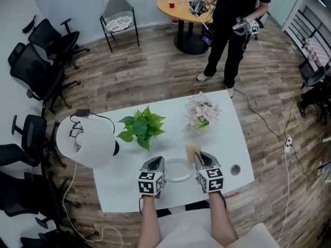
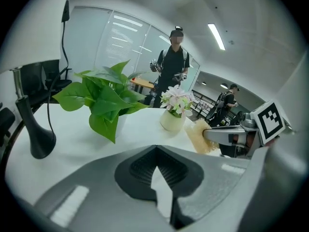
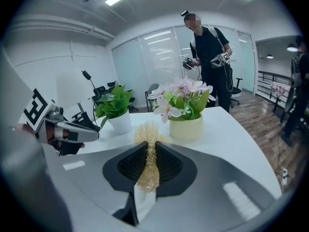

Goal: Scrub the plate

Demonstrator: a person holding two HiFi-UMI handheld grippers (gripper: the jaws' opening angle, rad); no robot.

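Left gripper [image 1: 154, 162] is sitting nearest, at the table's front edge. Its jaws are pinching together on a thin white edge, which is the left rim of the plate [image 1: 179, 171]. The plate is lying flat on the white table [image 1: 124, 187], between the two grippers.

Right gripper [image 1: 202, 157] is sitting at the plate's right side. Its jaws are clamping tight on a tan mesh scrubber [image 1: 192, 152]. The scrubber is sticking out past the jaw tips by the plate's far right rim. I cannot tell whether it is touching the plate.

Farther back on the table, left to right:
- A white lamp shade [image 1: 85, 141] is hanging over the left corner, with a black cable trailing off it.
- A green leafy plant [image 1: 140, 128] is standing just behind the plate.
- Pink and white flowers [image 1: 201, 112] in a pale pot are standing to the plant's right, apart from it.
- A round hole [image 1: 235, 169] is showing in the tabletop near the right edge.

Off the table, black office chairs [image 1: 36, 61] are lining the left wall. At the back, a person in dark clothes [image 1: 232, 19] is standing beside a round orange table [image 1: 178, 4], holding gripper tools.
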